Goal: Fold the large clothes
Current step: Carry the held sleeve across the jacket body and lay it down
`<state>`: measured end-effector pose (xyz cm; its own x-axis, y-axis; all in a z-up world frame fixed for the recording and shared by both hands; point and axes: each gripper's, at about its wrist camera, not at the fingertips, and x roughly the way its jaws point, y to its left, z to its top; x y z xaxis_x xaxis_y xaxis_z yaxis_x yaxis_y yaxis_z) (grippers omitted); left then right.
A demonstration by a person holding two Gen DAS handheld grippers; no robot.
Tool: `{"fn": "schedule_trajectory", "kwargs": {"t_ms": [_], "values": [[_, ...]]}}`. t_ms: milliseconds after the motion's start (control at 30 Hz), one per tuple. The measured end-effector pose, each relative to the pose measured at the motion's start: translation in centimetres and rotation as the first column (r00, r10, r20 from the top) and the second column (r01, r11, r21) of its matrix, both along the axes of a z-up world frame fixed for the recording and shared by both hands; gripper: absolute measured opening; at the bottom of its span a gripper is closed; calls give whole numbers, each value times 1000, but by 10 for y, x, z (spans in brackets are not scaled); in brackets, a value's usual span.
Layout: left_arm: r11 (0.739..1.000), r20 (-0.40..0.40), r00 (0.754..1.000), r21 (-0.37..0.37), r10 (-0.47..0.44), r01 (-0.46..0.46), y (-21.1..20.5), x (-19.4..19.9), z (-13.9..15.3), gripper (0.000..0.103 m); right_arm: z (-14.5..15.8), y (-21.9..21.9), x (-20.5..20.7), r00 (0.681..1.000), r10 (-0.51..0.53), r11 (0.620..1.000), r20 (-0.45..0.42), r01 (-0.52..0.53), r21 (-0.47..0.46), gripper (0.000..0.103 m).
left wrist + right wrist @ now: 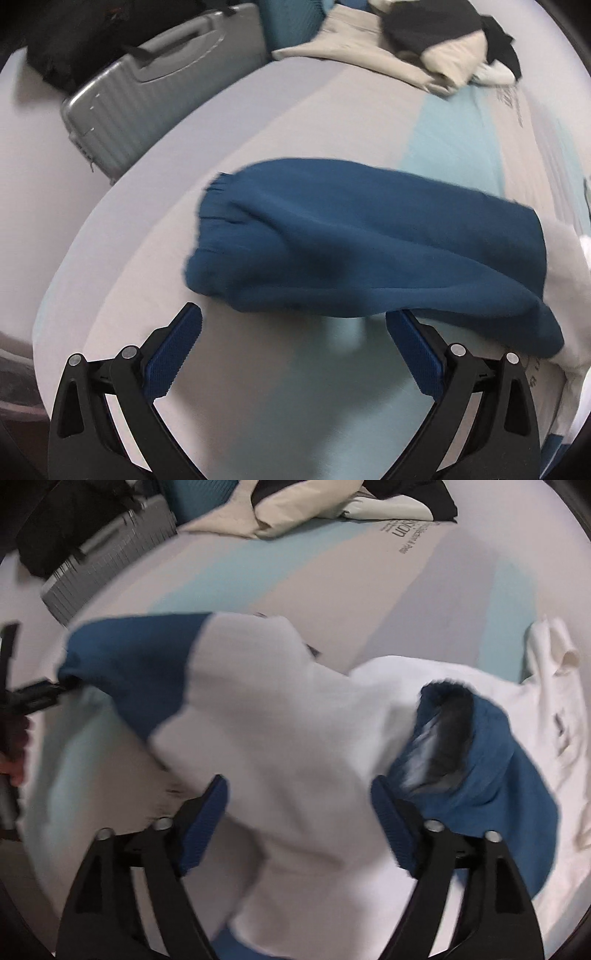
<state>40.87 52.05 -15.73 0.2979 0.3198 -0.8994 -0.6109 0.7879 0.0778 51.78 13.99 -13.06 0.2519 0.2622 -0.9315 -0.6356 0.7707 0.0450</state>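
A white hoodie with blue sleeves and a blue hood lies on the bed. In the left wrist view its blue sleeve (pixel 369 243) with a gathered cuff lies across the sheet just beyond my left gripper (pixel 295 325), which is open and empty. In the right wrist view the white body (pixel 280 716) lies between and beyond the open fingers of my right gripper (pixel 299 794). The blue hood (pixel 480 768) lies just right of the right finger. The blue sleeve (pixel 136 664) stretches left, where the other gripper (pixel 33 694) shows at the cuff.
The bed sheet (pixel 443 140) has grey, beige and light-blue stripes. A grey hard suitcase (pixel 155 96) stands beside the bed at the left. Beige and black clothes (pixel 424 44) are piled at the far end. A cream garment (pixel 550 653) lies at the right.
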Motion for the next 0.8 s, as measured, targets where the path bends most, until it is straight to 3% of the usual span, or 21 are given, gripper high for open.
{"fn": "schedule_trajectory", "kwargs": {"t_ms": [167, 333, 533, 633, 700, 800], "values": [[998, 29, 1000, -67, -12, 14, 32, 2, -5, 97, 11, -27, 0, 999, -52, 998, -2, 52, 38, 88], [982, 68, 997, -187, -20, 33, 61, 1, -8, 97, 15, -67, 17, 995, -104, 994, -1, 104, 25, 88], [982, -42, 993, -160, -108, 100, 63, 17, -29, 97, 14, -103, 23, 983, -184, 983, -6, 185, 23, 88], [987, -28, 995, -135, -92, 87, 60, 20, -28, 97, 11, -117, 28, 975, -224, 974, -14, 224, 16, 88], [989, -15, 995, -113, -95, 93, 55, 22, -24, 71, 10, -124, 29, 970, -243, 970, -19, 243, 19, 88], [989, -24, 991, -62, -134, 133, 39, 26, -16, 47, 9, -133, 30, 966, -258, 966, -15, 258, 20, 88]]}}
